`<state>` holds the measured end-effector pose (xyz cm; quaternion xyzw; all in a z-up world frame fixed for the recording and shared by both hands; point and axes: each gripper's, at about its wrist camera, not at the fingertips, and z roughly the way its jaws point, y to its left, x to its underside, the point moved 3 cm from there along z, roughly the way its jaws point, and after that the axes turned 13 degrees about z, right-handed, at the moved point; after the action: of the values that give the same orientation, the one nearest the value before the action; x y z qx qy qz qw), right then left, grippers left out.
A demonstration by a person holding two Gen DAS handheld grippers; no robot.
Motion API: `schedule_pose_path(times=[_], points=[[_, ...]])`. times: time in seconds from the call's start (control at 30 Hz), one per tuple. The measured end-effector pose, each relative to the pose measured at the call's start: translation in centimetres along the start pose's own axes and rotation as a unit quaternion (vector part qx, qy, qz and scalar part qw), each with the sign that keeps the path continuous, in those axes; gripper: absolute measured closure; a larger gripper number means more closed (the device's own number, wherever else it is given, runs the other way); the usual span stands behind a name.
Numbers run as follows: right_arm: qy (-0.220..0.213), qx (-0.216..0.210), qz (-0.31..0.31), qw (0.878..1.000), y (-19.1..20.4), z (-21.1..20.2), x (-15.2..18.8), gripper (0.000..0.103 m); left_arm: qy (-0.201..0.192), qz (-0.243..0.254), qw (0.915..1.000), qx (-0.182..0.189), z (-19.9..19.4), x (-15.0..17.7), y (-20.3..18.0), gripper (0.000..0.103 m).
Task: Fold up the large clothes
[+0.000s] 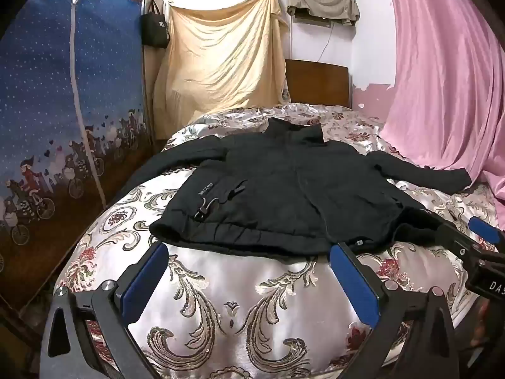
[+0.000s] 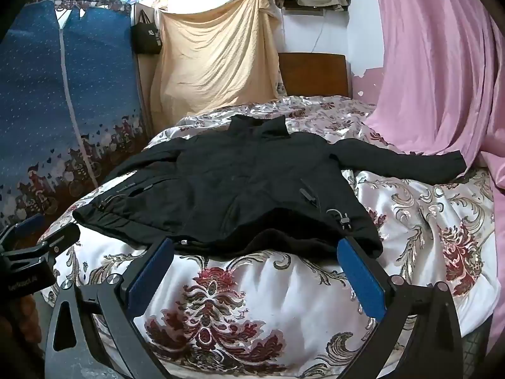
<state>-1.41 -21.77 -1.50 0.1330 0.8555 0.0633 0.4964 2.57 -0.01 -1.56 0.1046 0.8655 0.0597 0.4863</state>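
Note:
A black jacket (image 1: pixel 284 189) lies flat, front up, on the floral satin bedspread (image 1: pixel 240 309), collar toward the headboard, both sleeves spread out. It also shows in the right wrist view (image 2: pixel 240 189). My left gripper (image 1: pixel 249 252) is open and empty, its blue pads (image 1: pixel 145 281) just short of the jacket's hem. My right gripper (image 2: pixel 257 246) is open and empty, its fingertips at the hem's near edge. The right gripper also shows at the right edge of the left wrist view (image 1: pixel 467 237), and the left gripper at the left edge of the right wrist view (image 2: pixel 44 233).
A blue fabric wardrobe (image 1: pixel 63 110) stands left of the bed. A pink curtain (image 1: pixel 442 79) hangs on the right. A yellow sheet (image 1: pixel 217 63) and wooden headboard (image 1: pixel 315 82) are at the back.

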Motion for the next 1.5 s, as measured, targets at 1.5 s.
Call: schedule_pose_path(times=[1.5], points=[[0.004,0.001,0.002,1.000,-0.16,0.32,0.00,0.001,0.001,0.001,1.0000,-0.001,0.00,0.00,0.00,0.000]])
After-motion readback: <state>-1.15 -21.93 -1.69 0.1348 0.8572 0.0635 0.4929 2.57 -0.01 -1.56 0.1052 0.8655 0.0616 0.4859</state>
